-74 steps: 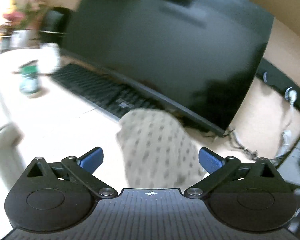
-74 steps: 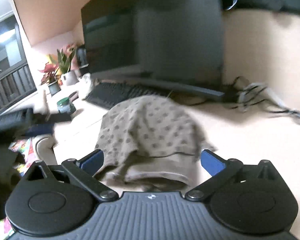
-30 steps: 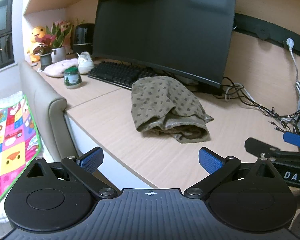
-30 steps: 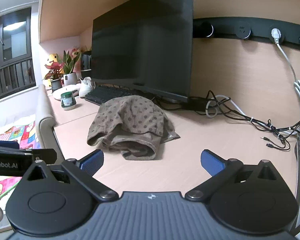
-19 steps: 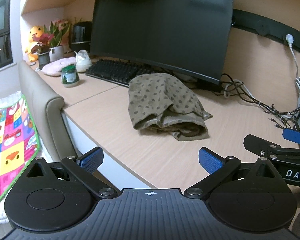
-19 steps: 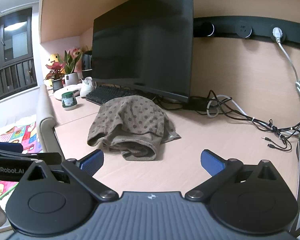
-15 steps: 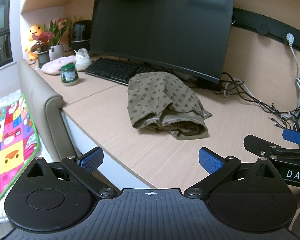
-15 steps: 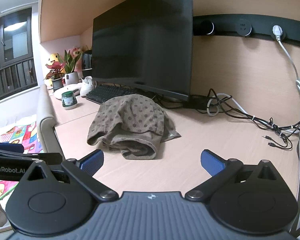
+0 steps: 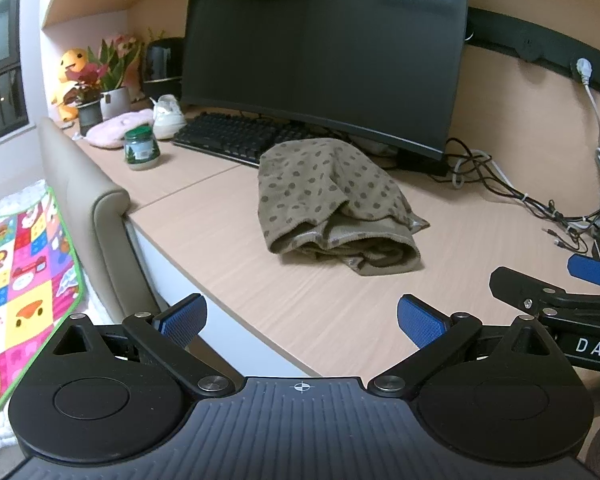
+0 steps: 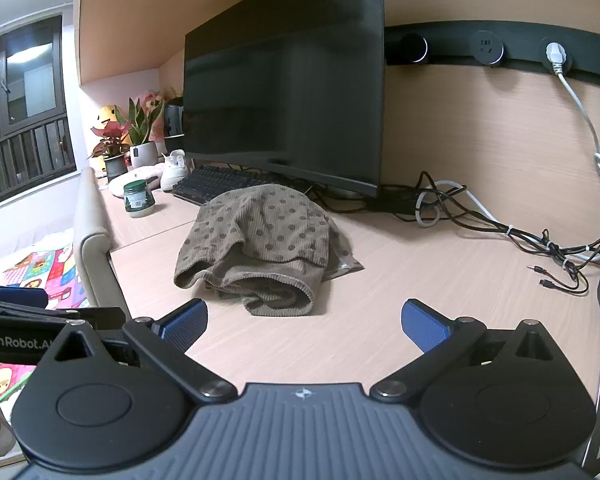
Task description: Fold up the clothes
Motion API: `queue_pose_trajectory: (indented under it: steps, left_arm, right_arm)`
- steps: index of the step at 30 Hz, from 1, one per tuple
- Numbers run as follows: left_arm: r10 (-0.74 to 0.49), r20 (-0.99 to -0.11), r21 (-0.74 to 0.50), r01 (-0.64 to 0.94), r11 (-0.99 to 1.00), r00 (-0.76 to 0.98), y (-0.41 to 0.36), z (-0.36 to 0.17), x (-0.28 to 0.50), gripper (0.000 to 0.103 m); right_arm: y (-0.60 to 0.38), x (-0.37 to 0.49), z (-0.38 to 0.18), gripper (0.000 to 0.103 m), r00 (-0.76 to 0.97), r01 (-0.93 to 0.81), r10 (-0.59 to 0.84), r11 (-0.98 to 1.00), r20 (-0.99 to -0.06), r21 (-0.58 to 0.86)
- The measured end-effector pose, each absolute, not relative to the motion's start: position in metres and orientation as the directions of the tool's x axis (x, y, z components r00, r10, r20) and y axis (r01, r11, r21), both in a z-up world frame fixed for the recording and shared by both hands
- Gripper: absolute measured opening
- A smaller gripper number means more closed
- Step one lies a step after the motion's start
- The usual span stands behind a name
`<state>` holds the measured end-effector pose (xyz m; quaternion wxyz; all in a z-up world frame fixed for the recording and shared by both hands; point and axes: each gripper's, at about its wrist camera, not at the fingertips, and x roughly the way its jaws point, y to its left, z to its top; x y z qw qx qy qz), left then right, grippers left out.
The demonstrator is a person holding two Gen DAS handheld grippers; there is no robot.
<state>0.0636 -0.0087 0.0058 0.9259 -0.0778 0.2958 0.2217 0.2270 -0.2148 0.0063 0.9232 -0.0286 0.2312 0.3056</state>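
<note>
Jar (image 9: 141, 149) and keyboard (image 9: 240, 138) at left; brown dotted garment (image 9: 332, 200) bunched mid-desk (image 9: 320, 312), before the monitor (image 9: 324, 48) — soft, light, likely limp, best pinched at its ribbed hem. Left gripper (image 9: 299, 320) and right gripper (image 10: 304, 325) — both spread wide, empty, well short of it.

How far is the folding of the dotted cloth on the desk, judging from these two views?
Done: the brown dotted garment lies on the desk doubled over in a loose bundle, its ribbed edge rolled up at the front, not a flat, neat fold. In hand: nothing; the left gripper and right gripper have open jaws, short of the garment. Left: probably flattening it, squaring the edges and finishing the folds.
</note>
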Motion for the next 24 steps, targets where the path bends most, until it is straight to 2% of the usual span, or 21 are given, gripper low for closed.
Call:
queue_pose_trajectory:
  steps: [24]
  left_arm:
    - [0.362, -0.591, -0.025, -0.464, 0.885, 0.721, -0.0063, 0.0048, 0.0615, 0.103]
  right_arm:
    - [-0.2120, 0.2273, 0.0034, 0.103, 0.699, -0.581, 0.552, 0.809, -0.456, 0.088]
